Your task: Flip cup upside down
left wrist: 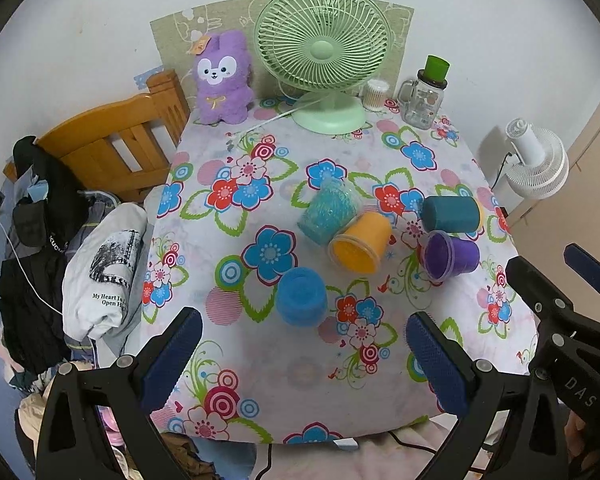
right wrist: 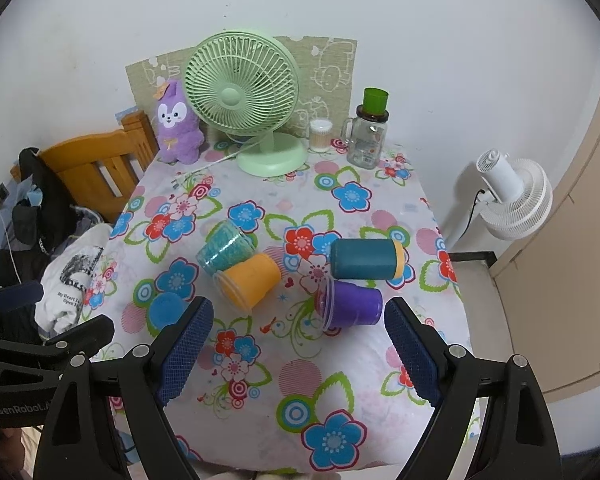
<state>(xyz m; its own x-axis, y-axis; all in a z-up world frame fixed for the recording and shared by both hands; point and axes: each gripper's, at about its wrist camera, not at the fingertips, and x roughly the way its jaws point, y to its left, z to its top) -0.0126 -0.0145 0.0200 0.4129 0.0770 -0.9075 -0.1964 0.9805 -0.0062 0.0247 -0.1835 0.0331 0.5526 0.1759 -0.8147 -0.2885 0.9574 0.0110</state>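
Several cups sit on the flowered tablecloth (left wrist: 260, 360). A blue cup (left wrist: 301, 297) stands upside down, also in the right wrist view (right wrist: 166, 311). A teal glitter cup (left wrist: 329, 212), an orange cup (left wrist: 360, 246), a purple cup (left wrist: 452, 255) and a dark teal cup (left wrist: 452, 213) lie on their sides; they show again as teal glitter (right wrist: 224, 249), orange (right wrist: 249, 280), purple (right wrist: 350, 304) and dark teal (right wrist: 366, 259). My left gripper (left wrist: 304, 356) is open and empty, just in front of the blue cup. My right gripper (right wrist: 298, 354) is open and empty, in front of the purple cup.
A green desk fan (left wrist: 324, 56), a purple plush toy (left wrist: 222, 78), a glass jar mug with a green cup on top (left wrist: 424, 98) and a cotton swab jar (left wrist: 376, 94) stand at the table's back. A wooden chair (left wrist: 112, 148) with clothes is left; a white fan (left wrist: 536, 158) right.
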